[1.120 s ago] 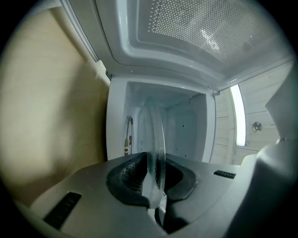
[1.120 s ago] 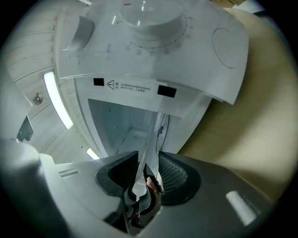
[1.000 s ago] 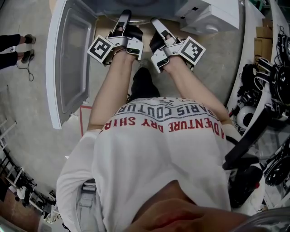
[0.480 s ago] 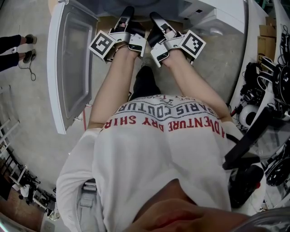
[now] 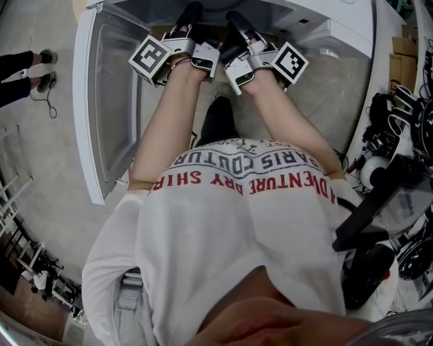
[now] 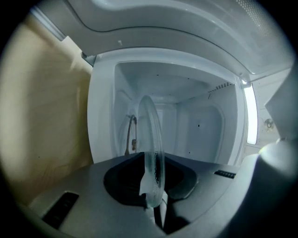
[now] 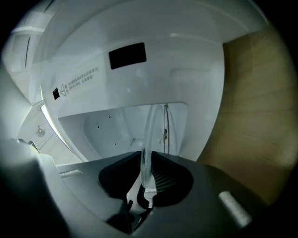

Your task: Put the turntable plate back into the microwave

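The clear glass turntable plate (image 6: 150,148) stands on edge, its rim caught between the jaws of both grippers. In the left gripper view my left gripper (image 6: 152,204) pinches the plate's near rim and its jaws are opening slightly. My right gripper (image 7: 145,193) is shut on the same plate (image 7: 148,139). Straight ahead lies the open white microwave cavity (image 6: 191,121), with the plate's far edge at its mouth. From the head view both grippers, left (image 5: 189,15) and right (image 5: 237,20), reach side by side into the microwave's front; the plate is hidden there.
The microwave door (image 5: 108,101) hangs open at the left of my arms. The white microwave body (image 5: 325,27) is at the top right. A wooden panel (image 6: 42,130) flanks the cavity. A bystander's feet (image 5: 40,67) are at far left, cables and equipment (image 5: 399,135) at right.
Both grippers have moved forward, up the head view, nearer the microwave opening, with the plate still between them.
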Motion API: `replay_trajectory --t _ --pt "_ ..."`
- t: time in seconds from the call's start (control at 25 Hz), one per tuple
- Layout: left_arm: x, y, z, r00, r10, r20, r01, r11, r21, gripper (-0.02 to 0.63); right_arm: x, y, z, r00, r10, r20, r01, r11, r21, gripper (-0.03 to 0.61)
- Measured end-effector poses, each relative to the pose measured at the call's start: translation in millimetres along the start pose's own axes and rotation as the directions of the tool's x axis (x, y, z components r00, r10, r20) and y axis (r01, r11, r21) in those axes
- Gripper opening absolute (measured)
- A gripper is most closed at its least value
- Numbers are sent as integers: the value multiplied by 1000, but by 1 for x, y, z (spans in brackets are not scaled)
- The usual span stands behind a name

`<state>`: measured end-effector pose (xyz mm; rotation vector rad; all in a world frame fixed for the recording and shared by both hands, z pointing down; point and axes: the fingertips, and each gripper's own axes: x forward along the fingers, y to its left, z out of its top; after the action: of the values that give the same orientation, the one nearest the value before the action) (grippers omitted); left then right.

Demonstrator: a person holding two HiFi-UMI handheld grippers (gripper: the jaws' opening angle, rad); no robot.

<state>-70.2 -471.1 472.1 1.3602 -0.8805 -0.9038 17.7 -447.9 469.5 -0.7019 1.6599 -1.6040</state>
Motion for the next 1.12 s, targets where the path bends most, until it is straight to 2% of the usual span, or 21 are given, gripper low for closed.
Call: replay_trajectory --t 0.36,0.68,0.92,1.12 --pt "-3 -5 -3 999 -18 -29 19 1000 15 46 5 4 6 999 26 39 -26 1000 17 63" --pt "-15 -6 -12 998 -40 -54 39 999 -11 51 0 1 7 997 27 71 -30 999 38 63" --pt "-28 -11 -18 998 -45 -47 45 999 -6 52 -3 4 7 997 32 75 -35 998 44 63" --pt "-39 -9 -20 1000 -21 -14 21 1000 -17 52 -5 3 10 996 28 90 -32 999 42 63"
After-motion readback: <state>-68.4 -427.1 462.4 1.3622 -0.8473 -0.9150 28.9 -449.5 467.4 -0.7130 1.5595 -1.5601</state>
